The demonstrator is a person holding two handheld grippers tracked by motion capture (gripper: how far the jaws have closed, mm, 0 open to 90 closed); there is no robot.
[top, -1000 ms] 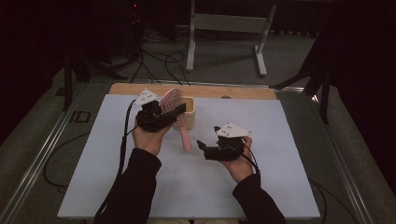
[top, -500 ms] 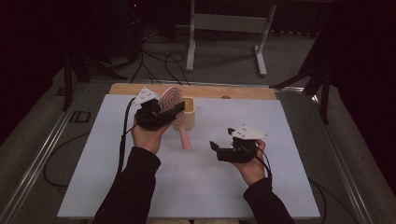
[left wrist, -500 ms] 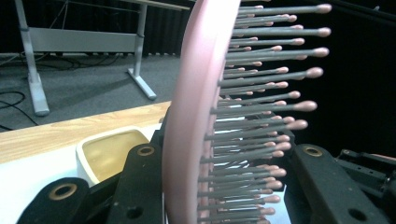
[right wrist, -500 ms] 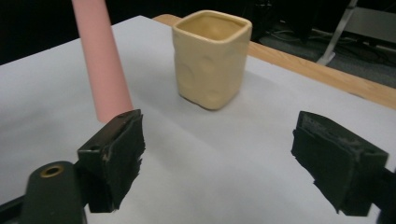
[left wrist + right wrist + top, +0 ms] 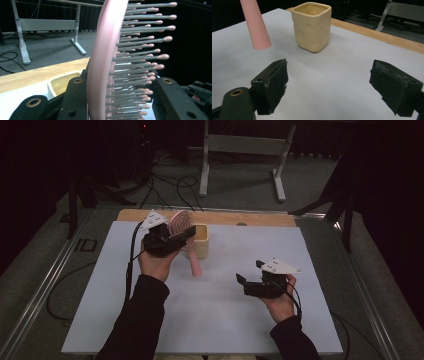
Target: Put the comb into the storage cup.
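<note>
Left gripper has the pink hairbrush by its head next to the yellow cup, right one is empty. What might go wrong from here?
1. The left gripper clamps the pink plastic hairbrush across back and bristles; springy bristles may let it twist or slip.
2. The handle hangs beside the square yellow ceramic cup, not over it; swinging it across might knock the cup.
3. The right gripper, its jaws just opened, stands apart on the white table, so nothing steadies the cup.

White-topped table (image 5: 215, 315) with a wooden strip (image 5: 250, 218) along its twelve o'clock edge, yellow square cup (image 5: 201, 241) standing toward eleven o'clock.
</note>
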